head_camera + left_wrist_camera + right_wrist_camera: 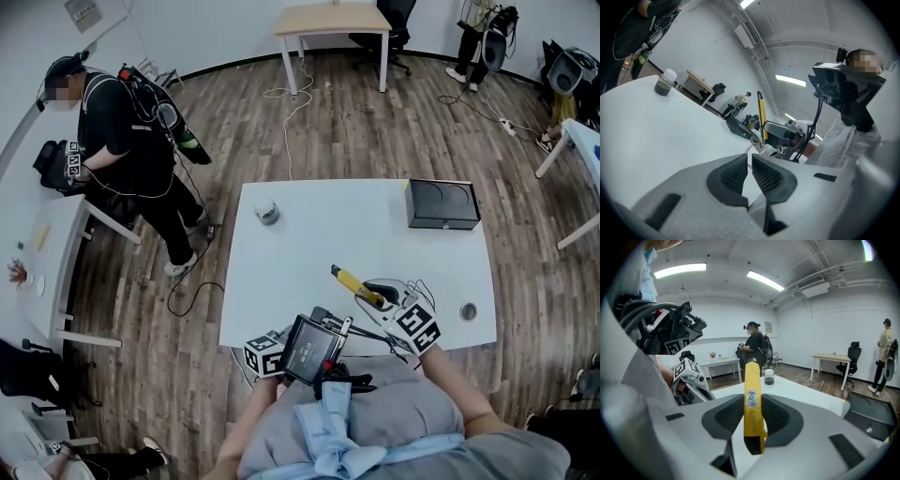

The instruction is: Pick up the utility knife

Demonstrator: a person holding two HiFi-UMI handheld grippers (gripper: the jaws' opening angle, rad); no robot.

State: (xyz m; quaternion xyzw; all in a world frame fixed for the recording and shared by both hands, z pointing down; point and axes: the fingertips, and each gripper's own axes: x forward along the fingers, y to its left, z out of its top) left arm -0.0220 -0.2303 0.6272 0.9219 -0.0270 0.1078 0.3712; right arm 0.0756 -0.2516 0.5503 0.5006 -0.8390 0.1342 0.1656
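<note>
The yellow utility knife (352, 282) is lifted above the white table (309, 244), clamped between the jaws of my right gripper (382, 298). In the right gripper view the knife (752, 399) stands upright between the dark pads, its tip pointing away, with the right gripper (753, 417) shut on its lower body. My left gripper (319, 319) hovers at the table's front edge, close to my body. Its jaws (750, 163) are nearly touching with nothing between them. From there I see the knife (762, 119) and the right gripper (786, 133) just ahead.
A small jar (266, 212) with a dark fill stands at the table's far left. A black box (442, 203) sits at the far right corner, and a small round object (468, 310) lies near the front right edge. A person (131, 141) stands by another table to the left.
</note>
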